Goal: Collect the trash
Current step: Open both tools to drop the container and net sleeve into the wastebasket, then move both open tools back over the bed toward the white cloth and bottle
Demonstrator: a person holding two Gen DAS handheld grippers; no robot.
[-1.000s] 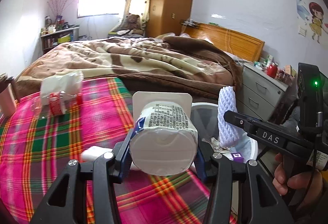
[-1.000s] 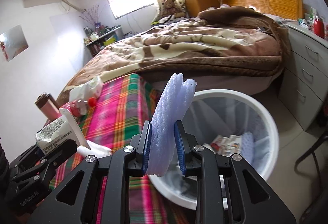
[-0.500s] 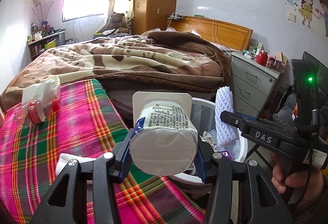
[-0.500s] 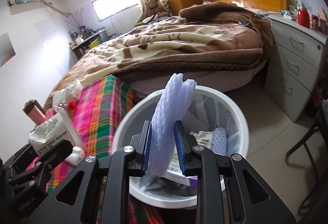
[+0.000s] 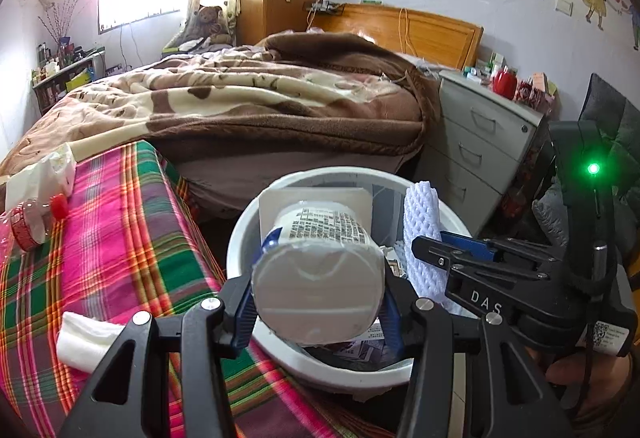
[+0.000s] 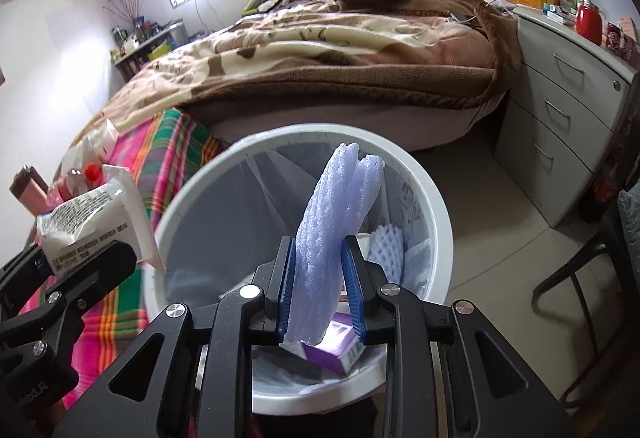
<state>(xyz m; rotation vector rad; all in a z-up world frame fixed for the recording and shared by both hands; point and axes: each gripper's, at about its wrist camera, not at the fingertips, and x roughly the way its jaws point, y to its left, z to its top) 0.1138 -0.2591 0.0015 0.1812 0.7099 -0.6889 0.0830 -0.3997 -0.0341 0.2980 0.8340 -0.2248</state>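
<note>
My left gripper (image 5: 322, 294) is shut on a white yogurt cup (image 5: 320, 278), whose flat base faces the camera, held over the near rim of a white round waste bin (image 5: 240, 238). My right gripper (image 6: 320, 278) is shut on a pale foam net sleeve (image 6: 336, 230) that stands upright between the blue pads, directly above the bin's (image 6: 432, 197) mouth. In the left wrist view the right gripper (image 5: 434, 244) and its foam sleeve (image 5: 420, 238) are just to the right of the cup. The cup (image 6: 92, 222) shows at the left in the right wrist view.
The bin holds a purple box (image 6: 332, 346), another foam net (image 6: 384, 242) and paper scraps. A plaid-covered table (image 5: 120, 238) to the left carries a red-capped bottle (image 5: 36, 222) and a white tissue wad (image 5: 84, 338). A bed and a grey drawer cabinet (image 5: 480, 141) stand behind.
Both grippers have moved right and down from over the plaid table to over the bin. Each still grips its item; the bin now fills the centre of both views.
</note>
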